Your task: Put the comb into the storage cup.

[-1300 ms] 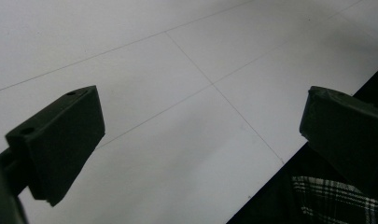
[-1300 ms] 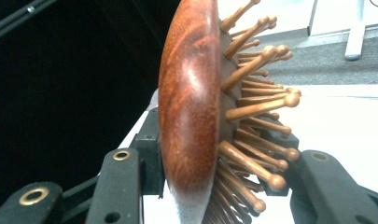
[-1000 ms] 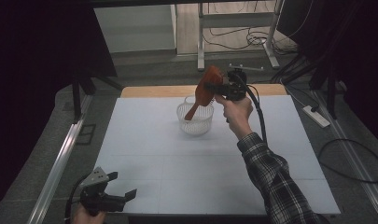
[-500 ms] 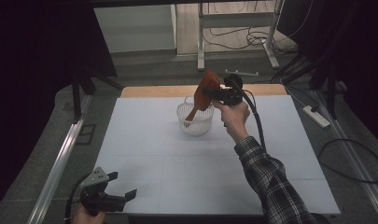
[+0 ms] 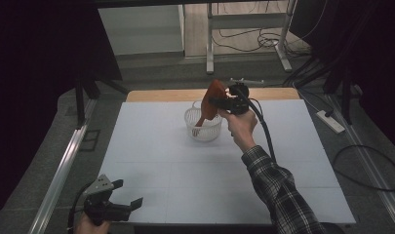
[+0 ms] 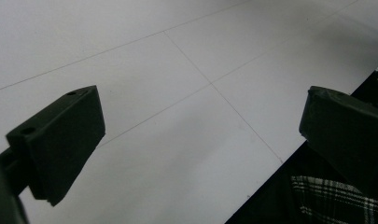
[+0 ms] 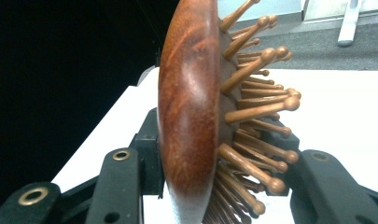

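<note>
- From the high view: my right gripper (image 5: 219, 103) pinches a reddish-brown wooden hairbrush (image 5: 212, 100) by its oval head, handle slanting down into a small white lattice basket (image 5: 203, 126). Basket is round, open-topped, sitting toward the far middle of the white table (image 5: 185, 180).
- Same view: my left gripper (image 5: 123, 197) sits low at the near left corner of the table, fingers spread wide, nothing between them. Plenty of bare tabletop between it and the basket; a wooden strip runs along the far edge.
- Left gripper view: both matte black pads far apart over smooth white board with thin seam lines; near edge of the table runs just beside the right-hand pad (image 6: 345, 126).
- Right gripper view: the jaws clamp the brush head edge-on. Glossy grained wood back, dark cushion, round-tipped wooden pins fanning right. White tabletop behind it, dark drop-off left.
</note>
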`<action>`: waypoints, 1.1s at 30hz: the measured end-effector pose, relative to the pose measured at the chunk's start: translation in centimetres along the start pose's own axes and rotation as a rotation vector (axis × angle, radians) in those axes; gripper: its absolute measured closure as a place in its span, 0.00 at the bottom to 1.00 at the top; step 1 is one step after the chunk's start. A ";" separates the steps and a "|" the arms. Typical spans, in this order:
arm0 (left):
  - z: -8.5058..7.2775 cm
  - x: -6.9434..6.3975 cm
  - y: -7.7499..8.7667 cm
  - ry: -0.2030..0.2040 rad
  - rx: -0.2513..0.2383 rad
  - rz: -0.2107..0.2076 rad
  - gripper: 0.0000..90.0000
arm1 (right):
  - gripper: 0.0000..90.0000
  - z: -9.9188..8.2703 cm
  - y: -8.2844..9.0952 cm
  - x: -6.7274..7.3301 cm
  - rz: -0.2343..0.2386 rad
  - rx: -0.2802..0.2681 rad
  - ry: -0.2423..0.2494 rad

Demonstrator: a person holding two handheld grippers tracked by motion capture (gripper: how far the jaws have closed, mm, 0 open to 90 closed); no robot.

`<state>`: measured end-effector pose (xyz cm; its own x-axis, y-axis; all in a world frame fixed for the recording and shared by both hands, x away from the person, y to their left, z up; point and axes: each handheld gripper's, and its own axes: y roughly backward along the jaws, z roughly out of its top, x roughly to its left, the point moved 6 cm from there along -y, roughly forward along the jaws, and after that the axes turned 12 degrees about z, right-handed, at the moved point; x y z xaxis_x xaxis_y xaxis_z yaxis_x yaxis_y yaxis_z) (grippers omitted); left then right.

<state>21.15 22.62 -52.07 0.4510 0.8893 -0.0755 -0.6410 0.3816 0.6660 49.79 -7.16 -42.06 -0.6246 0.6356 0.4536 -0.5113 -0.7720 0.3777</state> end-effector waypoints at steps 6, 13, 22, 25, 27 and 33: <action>0.0 0.0 0.0 -0.002 0.001 -0.002 0.01 | 0.58 -0.5 -0.4 -0.2 -0.004 0.007 -0.003; 0.0 0.0 0.0 -0.002 0.000 -0.001 0.01 | 0.58 -0.9 -0.5 -0.5 -0.008 0.005 -0.006; 0.0 0.0 0.0 -0.004 0.004 -0.002 0.01 | 0.56 -1.4 -0.6 -1.0 -0.011 0.000 -0.020; 0.0 0.0 0.0 -0.005 0.005 -0.002 0.01 | 0.55 -1.5 -0.5 -1.1 -0.013 -0.006 -0.031; 0.0 0.0 -0.1 -0.005 0.005 -0.002 0.01 | 0.54 -1.6 -0.5 -1.3 -0.016 -0.008 -0.037; 0.0 0.0 -0.1 -0.005 0.008 -0.004 0.01 | 0.52 -2.0 -0.5 -1.6 -0.017 -0.015 -0.044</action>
<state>21.20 22.57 -52.14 0.4564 0.8867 -0.0743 -0.6347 0.3829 0.6712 49.89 -7.84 -44.57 -0.5894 0.6483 0.4820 -0.5308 -0.7606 0.3739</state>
